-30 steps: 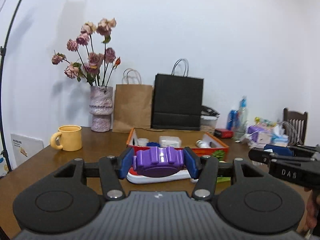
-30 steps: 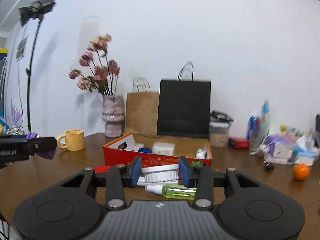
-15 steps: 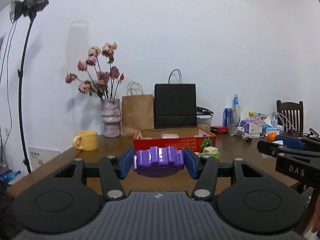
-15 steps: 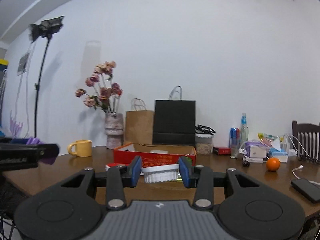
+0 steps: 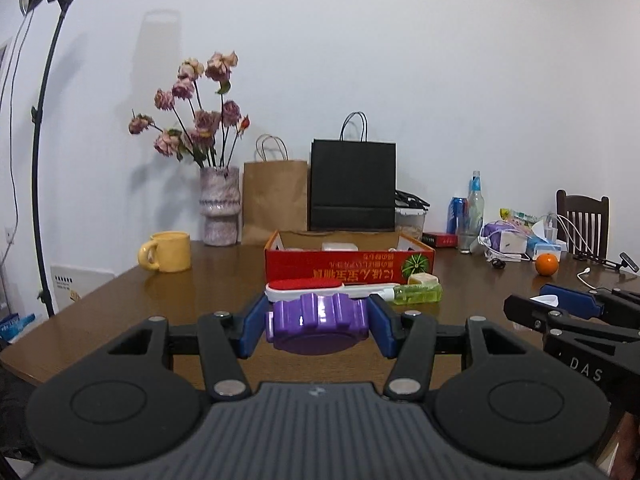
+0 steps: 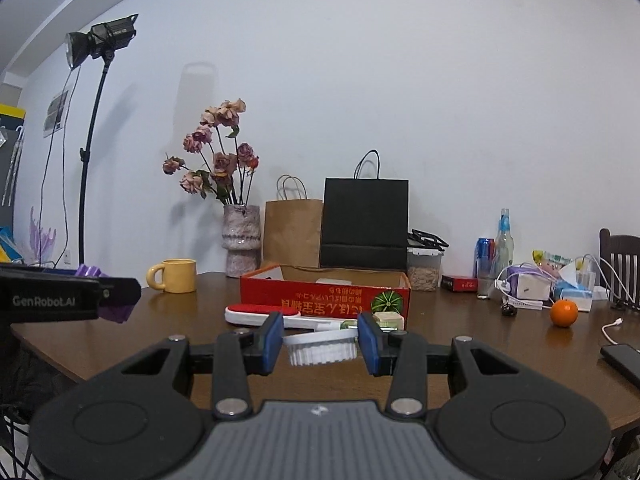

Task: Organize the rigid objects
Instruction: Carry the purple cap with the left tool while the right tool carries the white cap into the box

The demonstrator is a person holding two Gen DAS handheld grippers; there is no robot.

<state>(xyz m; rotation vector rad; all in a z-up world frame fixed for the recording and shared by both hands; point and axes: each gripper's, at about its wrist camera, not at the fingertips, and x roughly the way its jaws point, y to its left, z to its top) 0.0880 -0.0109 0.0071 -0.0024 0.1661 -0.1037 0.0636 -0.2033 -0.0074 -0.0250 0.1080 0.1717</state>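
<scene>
My left gripper [image 5: 318, 326] is shut on a purple ridged round piece [image 5: 318, 320] and holds it above the table's near edge. My right gripper [image 6: 320, 344] is shut on a white ridged round lid [image 6: 322, 346], also in the air near the front edge. A red cardboard box [image 5: 348, 268] stands mid-table with small items inside. In front of it lie a red-and-white brush [image 5: 312, 290], a green spray bottle [image 5: 416, 294] and a small beige block [image 5: 423, 279]. The right gripper shows at the right of the left wrist view [image 5: 560, 312].
A yellow mug [image 5: 166, 251] stands left. A vase of dried flowers [image 5: 220, 208], a brown bag [image 5: 275, 200] and a black bag [image 5: 353, 184] line the back. An orange [image 6: 564, 313], bottles, cables, a phone [image 6: 624, 362] and a chair [image 5: 582, 220] are on the right.
Both grippers have pulled back from the box toward the table's near edge, then eased slightly forward, still holding the purple piece and the white lid.
</scene>
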